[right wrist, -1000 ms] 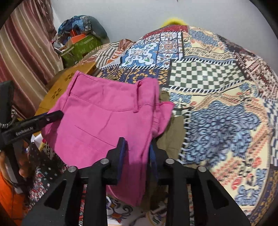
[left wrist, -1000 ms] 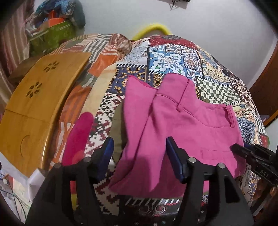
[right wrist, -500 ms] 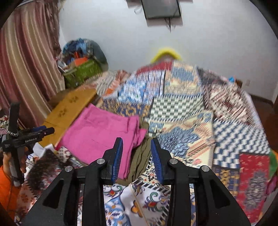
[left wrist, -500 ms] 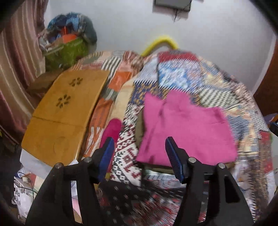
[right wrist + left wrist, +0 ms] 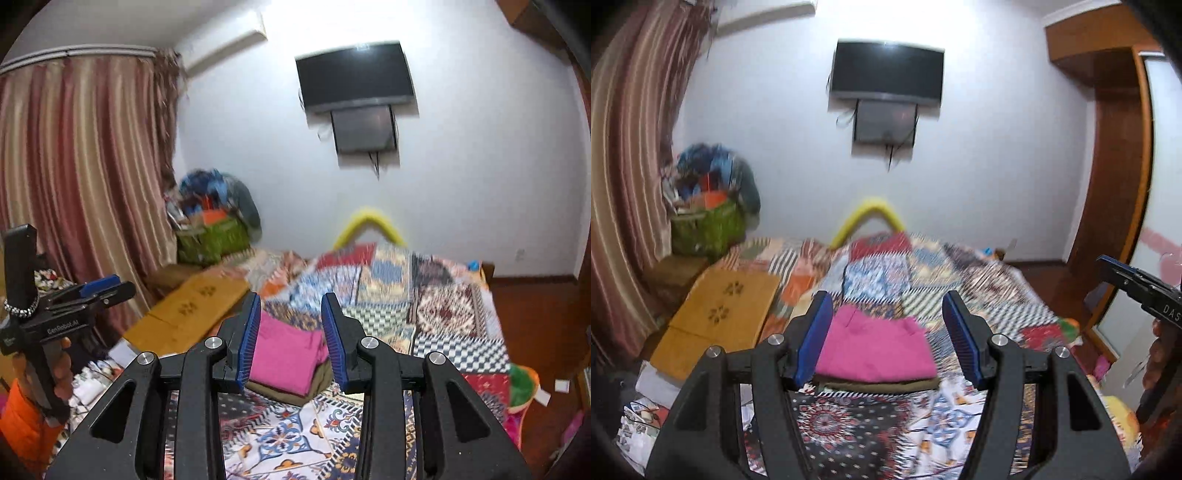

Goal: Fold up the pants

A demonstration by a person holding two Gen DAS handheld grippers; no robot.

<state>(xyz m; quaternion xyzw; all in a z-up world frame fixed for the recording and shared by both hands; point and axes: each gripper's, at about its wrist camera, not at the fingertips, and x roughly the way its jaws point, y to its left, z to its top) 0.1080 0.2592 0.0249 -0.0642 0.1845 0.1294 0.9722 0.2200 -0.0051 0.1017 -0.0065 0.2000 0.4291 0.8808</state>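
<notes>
Lying folded on the near part of the bed, the pink pants are seen as a flat rectangle stacked on an olive-brown folded garment, both on the patchwork bedspread. Neither gripper is touching them. The left gripper is held above and back from the stack with its jaws wide apart and nothing between them; the right gripper is likewise raised, jaws at a narrower gap, also with nothing held. The fold is judged done or nearly done.

Handling, as judged: the pants are taken to be light, soft and limp, not slippery and not fragile, though the layers could slide apart if lifted by 1 layer only. A hold is best taken at the near folded edge or at 2 corners, pinching all layers together, or the stack pressed flat from above.

Containers: a green basket at the far left by the curtain is heaped with mixed cloth in blue and orange; exact contents cannot be told because of blur. A wooden lap table lies on the left side of the bed, beside the pants. A TV is mounted on the far wall.
</notes>
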